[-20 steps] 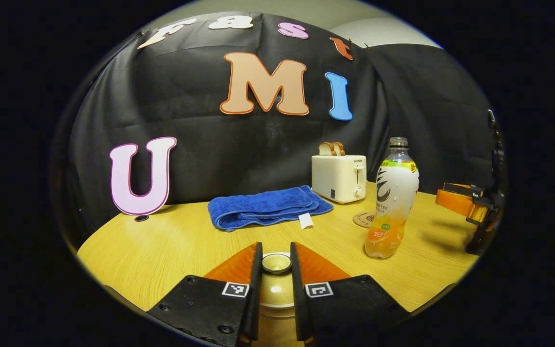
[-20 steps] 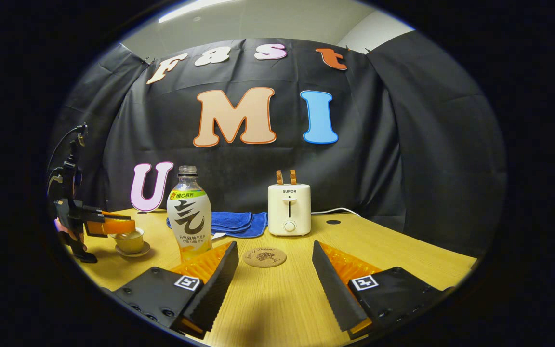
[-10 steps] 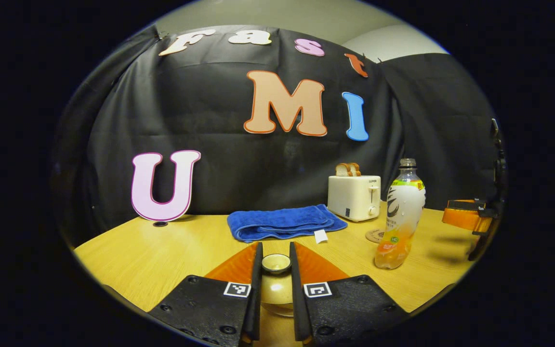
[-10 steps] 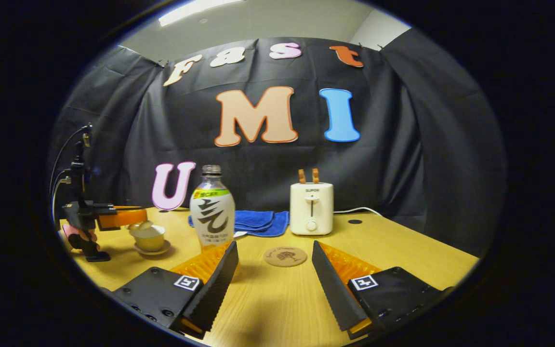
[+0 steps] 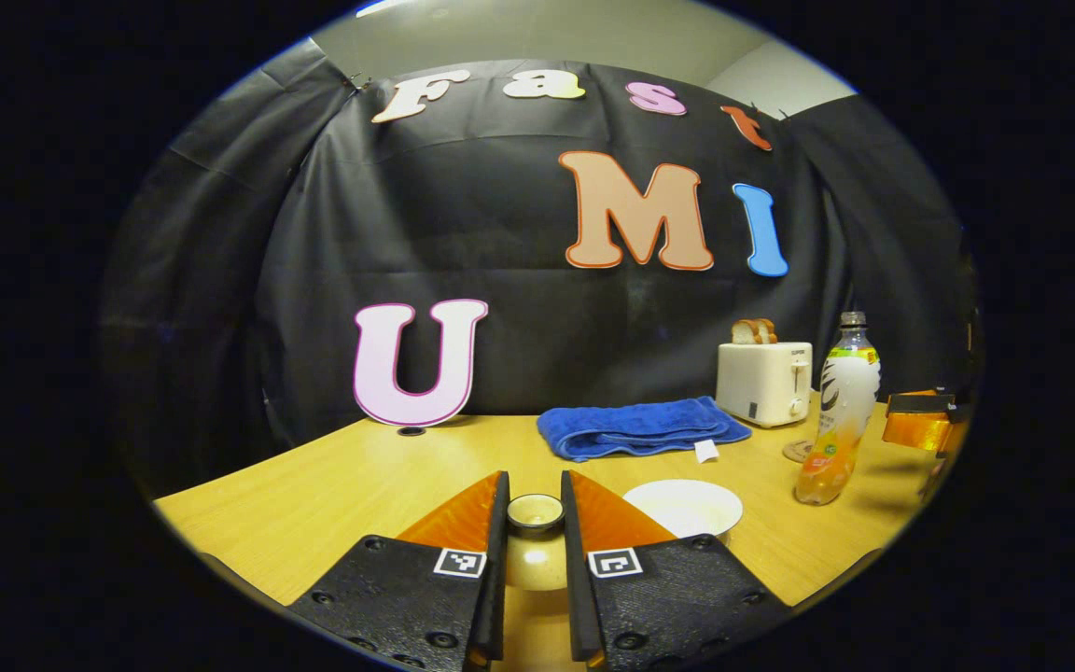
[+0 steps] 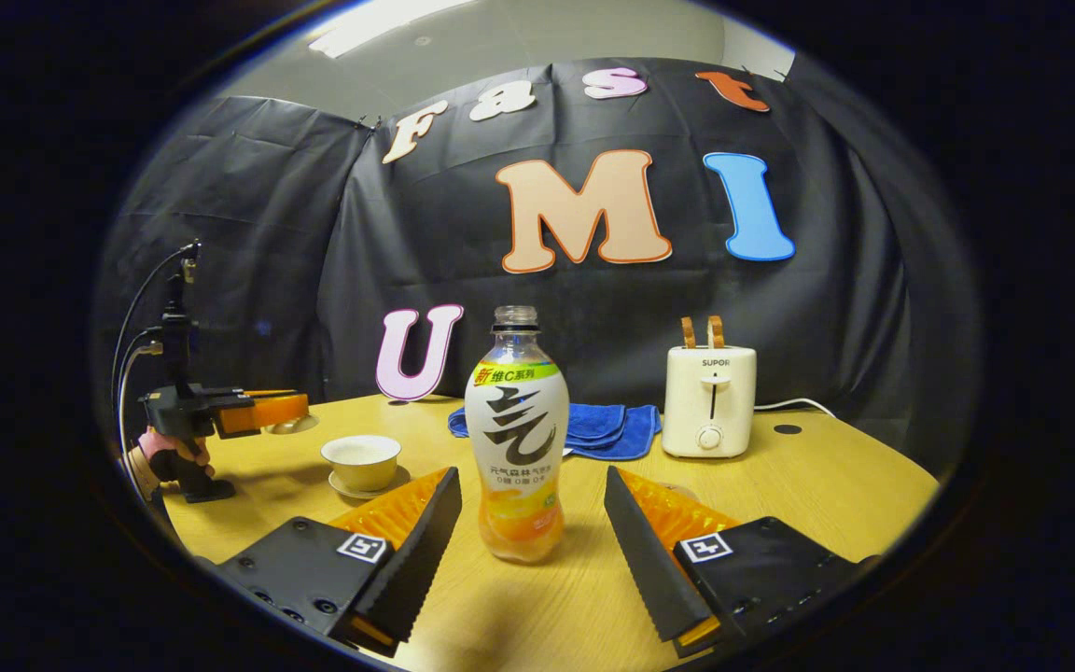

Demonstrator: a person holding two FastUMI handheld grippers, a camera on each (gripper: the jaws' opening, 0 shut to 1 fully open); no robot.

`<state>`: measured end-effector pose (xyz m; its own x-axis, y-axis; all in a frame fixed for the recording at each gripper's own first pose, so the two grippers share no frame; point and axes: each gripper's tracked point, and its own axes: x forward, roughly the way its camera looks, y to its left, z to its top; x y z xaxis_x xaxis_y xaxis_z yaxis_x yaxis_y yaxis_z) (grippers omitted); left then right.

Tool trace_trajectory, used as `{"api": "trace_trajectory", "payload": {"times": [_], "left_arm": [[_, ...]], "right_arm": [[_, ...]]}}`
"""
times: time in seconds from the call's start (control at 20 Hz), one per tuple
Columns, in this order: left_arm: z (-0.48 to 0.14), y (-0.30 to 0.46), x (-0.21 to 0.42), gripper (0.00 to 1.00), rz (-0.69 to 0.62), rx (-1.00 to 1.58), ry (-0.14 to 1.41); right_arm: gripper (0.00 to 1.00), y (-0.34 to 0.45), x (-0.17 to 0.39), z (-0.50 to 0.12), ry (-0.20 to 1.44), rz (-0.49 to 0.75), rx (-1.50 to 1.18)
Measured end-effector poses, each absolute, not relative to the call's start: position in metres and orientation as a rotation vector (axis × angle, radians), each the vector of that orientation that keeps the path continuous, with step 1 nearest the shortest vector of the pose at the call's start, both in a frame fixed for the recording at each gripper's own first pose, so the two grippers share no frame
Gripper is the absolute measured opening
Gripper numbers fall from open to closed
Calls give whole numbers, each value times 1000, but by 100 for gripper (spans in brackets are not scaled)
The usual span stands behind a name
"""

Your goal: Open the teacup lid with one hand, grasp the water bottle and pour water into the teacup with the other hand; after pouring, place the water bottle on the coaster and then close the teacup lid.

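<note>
Water bottle [image 6: 516, 439] stood upright and uncapped on the wooden counter [image 6: 808, 485], dead ahead of the right tongs [image 6: 531, 523], whose two fingers were spread wide to either side of its base without touching it. Its long axis ran vertical, so a straight push forward looked enough to bring the fingers around its lower body. At the left of the right gripper view, the left tongs [image 6: 262, 411] hung raised above the counter, held by a hand [image 6: 164, 453], and well apart from the bottle, making the right tongs plainly the nearer pair. In the left gripper view, the left tongs [image 5: 534, 509] were drawn narrow and pinched the knob of the teacup lid [image 5: 535, 541], lifted clear and off to one side of the open teacup [image 5: 684, 506], which sat on its saucer [image 6: 360, 487]. The coaster [image 5: 797, 452] lay just behind the bottle, near a toaster [image 6: 709, 401] and a folded blue towel [image 5: 640, 427]. Judged from this, the lid step was done and the grasp on the bottle was next.
</note>
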<state>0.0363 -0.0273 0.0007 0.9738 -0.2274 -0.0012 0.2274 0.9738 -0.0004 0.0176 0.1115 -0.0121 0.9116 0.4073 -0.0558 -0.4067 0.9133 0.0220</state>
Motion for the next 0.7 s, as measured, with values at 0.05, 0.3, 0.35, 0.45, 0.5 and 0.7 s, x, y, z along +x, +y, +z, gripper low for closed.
{"api": "trace_trajectory", "payload": {"times": [0.05, 0.3, 0.35, 0.45, 0.5, 0.7], "left_arm": [[2, -19, 36, 25, -213, 0, 1], [1, 24, 26, 25, -115, 2, 0], [0, 26, 26, 25, -110, 2, 0], [-1, 27, 25, 25, -111, 1, 1], [-1, 27, 25, 25, -111, 2, 1], [0, 29, 26, 25, -107, 2, 1]], "right_arm": [[95, 116, 21, -14, 69, 416, 8], [94, 138, 43, -23, 123, 398, -6], [94, 140, 46, -25, 132, 393, -9], [97, 143, 52, -26, 142, 372, -6], [95, 143, 56, -28, 148, 359, -9], [96, 150, 69, -37, 199, 335, -31]]}}
